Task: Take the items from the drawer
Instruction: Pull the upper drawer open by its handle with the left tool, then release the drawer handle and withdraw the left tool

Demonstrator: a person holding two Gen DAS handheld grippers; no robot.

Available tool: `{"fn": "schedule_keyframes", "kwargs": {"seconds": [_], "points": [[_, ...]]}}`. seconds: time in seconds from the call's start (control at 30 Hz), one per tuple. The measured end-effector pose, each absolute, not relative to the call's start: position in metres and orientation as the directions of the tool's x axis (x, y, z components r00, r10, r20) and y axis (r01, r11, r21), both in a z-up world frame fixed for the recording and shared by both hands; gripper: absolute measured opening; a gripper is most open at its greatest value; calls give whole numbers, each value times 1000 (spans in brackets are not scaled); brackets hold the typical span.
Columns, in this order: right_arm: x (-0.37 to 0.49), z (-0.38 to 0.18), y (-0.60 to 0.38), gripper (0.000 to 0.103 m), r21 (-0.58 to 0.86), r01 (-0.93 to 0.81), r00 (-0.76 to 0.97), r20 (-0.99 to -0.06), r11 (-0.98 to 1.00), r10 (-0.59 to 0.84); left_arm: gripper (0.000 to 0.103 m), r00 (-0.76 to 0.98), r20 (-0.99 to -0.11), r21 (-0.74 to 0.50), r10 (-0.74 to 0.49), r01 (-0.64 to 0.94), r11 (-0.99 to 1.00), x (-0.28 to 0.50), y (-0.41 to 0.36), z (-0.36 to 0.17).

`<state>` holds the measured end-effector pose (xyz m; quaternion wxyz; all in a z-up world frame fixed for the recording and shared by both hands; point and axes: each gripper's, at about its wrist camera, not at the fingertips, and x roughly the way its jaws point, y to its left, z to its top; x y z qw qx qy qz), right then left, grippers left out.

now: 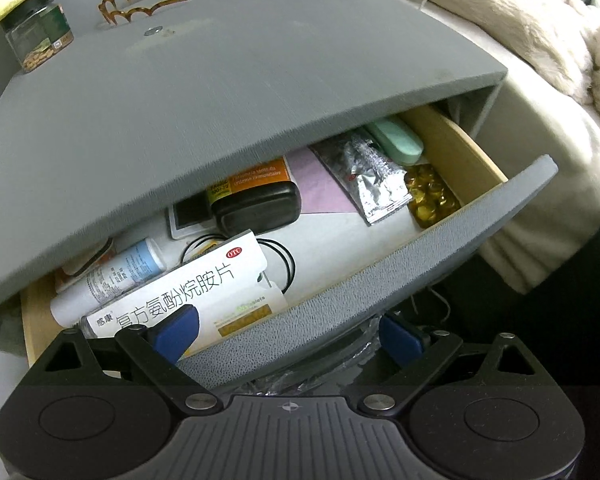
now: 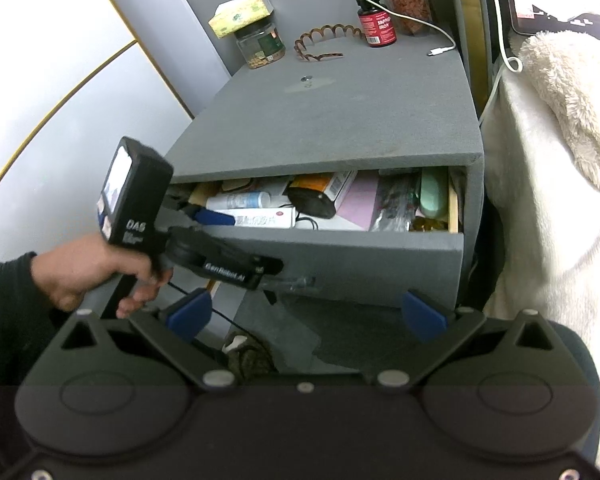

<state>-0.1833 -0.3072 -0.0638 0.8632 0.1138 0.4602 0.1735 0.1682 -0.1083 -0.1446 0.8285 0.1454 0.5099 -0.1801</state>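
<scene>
Left tongs (image 1: 284, 336) apart, straddling the drawer (image 1: 380, 280) front; shift both pads over the box (image 1: 188, 292) (right tongs (image 2: 308, 314) apart, idle)

The white medicine box (image 1: 188, 292) reads "OTC"; the red bottle (image 2: 377, 26), "IRON".

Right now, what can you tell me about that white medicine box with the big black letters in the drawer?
The white medicine box is a long cardboard carton with large black Chinese characters and a red OTC badge. It lies tilted at the drawer's front left, resting on a white tube. One blue finger of the open left hand-held gripper overlaps its lower edge.
</scene>
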Motion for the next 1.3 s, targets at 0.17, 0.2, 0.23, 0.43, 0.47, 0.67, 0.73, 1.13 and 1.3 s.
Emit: {"fn": "schedule_keyframes", "kwargs": {"seconds": [0.17, 0.2, 0.23, 0.43, 0.47, 0.67, 0.73, 1.13, 1.3], "points": [[-184, -64, -307, 103, 354, -194, 517, -756, 915, 402, 94, 421, -894, 56, -153, 445, 894, 168, -113, -143], [-184, -64, -307, 103, 353, -194, 517, -756, 915, 401, 94, 420, -894, 51, -157, 442, 896, 171, -112, -142], [-184, -64, -307, 103, 353, -194, 517, -756, 915, 401, 94, 418, -893, 40, -163, 437, 898, 169, -110, -142], [-184, -64, -306, 103, 347, -193, 517, -759, 918, 396, 94, 416, -890, 13, -187, 433, 901, 160, -104, -140], [-183, -64, -306, 103, 346, -193, 517, -760, 918, 394, 94, 427, -886, 20, -182, 427, 904, 160, -105, -139], [-182, -65, -305, 103, 337, -190, 515, -766, 922, 385, 99, 468, -870, 32, -156, 369, 929, 166, -109, -134], [-181, -65, -304, 103, 332, -190, 514, -768, 924, 381, 102, 471, -870, 37, -144, 354, 935, 170, -110, -133], [-180, -67, -297, 103, 283, -185, 502, -796, 941, 338, 103, 548, -823, -65, -148, 169, 983, 178, -75, -106], [-179, -68, -294, 103, 256, -188, 493, -810, 948, 317, 103, 526, -849, 16, -45, 109, 994, 191, -70, -115]]}}
